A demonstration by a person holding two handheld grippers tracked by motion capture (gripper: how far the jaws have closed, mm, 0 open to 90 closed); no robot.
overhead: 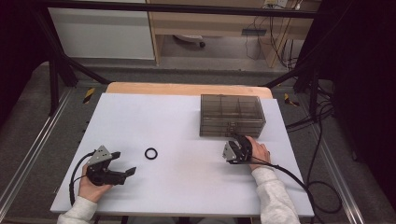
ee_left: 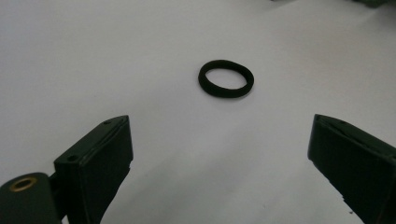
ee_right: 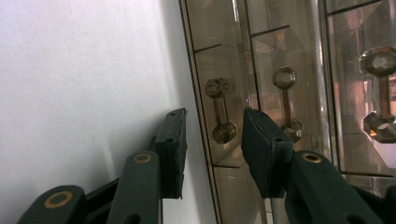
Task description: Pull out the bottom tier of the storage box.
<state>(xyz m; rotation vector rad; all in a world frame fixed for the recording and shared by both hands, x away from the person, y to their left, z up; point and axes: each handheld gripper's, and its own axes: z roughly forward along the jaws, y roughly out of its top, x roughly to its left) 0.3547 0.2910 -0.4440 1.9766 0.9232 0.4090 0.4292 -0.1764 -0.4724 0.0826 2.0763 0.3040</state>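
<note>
Drawer box (overhead: 232, 115) | smoky clear plastic | right claw (ee_right: 212, 140) parted around handle, seemingly untouched | left claw (ee_left: 219, 154) released

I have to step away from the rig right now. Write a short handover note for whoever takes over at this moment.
Left gripper: open, empty, aimed at the black ring, which lies flat on the white table, untouched.
Right gripper: at the front of the smoky clear drawer box, jaws on either side of the lowest drawer's handle, apparently not yet pressing on it.
Done: both grippers are lined up; all the drawers look shut.
Left, probably: grip the handle, pull the drawer out, pick up the ring and put it in.
</note>
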